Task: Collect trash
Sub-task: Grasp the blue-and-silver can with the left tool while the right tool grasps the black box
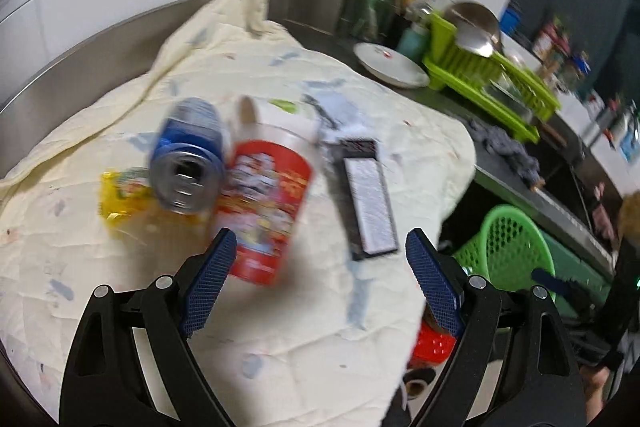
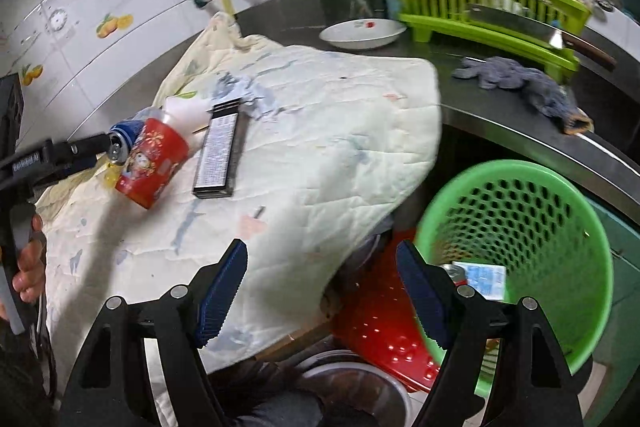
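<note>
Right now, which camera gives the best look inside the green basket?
The right wrist view. It looks down into the green basket, showing its perforated wall, its rim and a pale blue-printed packet at the bottom. In the left wrist view the basket sits at the frame's lower right, partly behind a gripper finger, its contents hidden.

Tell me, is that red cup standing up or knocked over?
Knocked over. The red cup lies on its side on the cloth, against the blue can.

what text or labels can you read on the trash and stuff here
None is legible.
Red cup: printed characters and pictures, too blurred to read.
Black box: white panel of fine print, too small.
Blue can: blurred, no readable brand.
Packet in the green basket: blue print, unreadable.
</note>
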Motion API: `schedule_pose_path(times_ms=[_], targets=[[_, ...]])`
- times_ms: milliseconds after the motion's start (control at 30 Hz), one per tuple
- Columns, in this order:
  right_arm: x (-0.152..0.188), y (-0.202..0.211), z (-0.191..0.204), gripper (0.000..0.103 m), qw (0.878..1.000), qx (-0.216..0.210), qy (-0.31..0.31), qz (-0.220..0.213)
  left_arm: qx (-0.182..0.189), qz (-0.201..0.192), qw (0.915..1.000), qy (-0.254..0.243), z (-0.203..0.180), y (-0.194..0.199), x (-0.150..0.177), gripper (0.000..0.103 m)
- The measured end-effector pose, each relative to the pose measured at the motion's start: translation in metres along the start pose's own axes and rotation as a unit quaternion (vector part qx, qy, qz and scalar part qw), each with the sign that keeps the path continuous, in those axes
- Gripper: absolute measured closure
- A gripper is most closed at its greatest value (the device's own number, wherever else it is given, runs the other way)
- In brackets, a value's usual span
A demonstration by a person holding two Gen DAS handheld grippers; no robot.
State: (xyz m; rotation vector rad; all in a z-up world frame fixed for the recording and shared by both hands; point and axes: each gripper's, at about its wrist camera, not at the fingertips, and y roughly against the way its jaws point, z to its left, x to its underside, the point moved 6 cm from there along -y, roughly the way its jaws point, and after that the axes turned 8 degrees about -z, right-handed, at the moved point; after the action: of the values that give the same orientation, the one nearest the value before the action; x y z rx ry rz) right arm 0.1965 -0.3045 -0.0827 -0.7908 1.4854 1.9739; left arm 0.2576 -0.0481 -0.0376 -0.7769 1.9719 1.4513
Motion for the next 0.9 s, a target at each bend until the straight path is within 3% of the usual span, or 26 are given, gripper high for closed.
schedule_pose_path(times_ms=[300, 567, 900], targets=[[-0.016, -0.037, 0.042, 0.034, 0.999, -0.036, 0.014, 0.021, -0.036, -0.011, 0.9968, 0.070, 0.065, -0.003, -0.048, 0.018], [-0.034, -0.069, 0.071, 0.037, 0.997, -0.057, 0.029, 0.037, -0.042, 0.043, 0.9911, 0.119, 0.106, -0.054, -0.064, 0.018], [-0.044, -0.114, 0.085, 0.040, 0.995, -0.072, 0.022, 0.062, -0.032, 0.101, 0.9841, 0.142, 0.121, -0.105, -0.058, 0.018]])
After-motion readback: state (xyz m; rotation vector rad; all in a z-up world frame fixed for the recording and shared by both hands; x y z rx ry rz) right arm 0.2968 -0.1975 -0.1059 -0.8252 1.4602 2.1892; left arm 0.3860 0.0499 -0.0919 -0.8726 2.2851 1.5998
